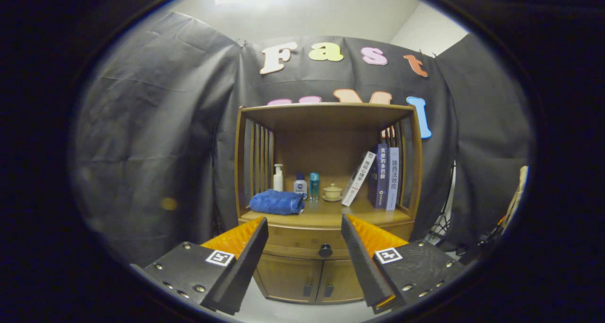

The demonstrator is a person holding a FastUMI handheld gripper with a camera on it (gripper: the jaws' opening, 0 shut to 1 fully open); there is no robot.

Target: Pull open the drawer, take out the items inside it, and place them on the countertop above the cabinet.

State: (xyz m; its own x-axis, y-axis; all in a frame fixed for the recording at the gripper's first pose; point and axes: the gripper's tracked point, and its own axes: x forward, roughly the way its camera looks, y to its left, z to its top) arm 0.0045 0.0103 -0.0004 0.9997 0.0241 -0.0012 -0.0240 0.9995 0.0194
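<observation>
Gripper (305,228) level, facing cabinet (326,205); fingers spread wide, empty, framing closed drawer's knob (325,250).

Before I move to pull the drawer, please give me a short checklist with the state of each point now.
1. Drawer closed, waiting to be pulled: ok.
2. Drawer knob in sight, beyond the fingers: ok.
3. Claw open, nothing between the fingers: ok.
4. Knob lined up with the gap: ok, slightly toward the right finger.
5. Free room on the countertop in front of the blue towel, bottles and books: ok.
6. Items inside the drawer: cannot tell.
</observation>
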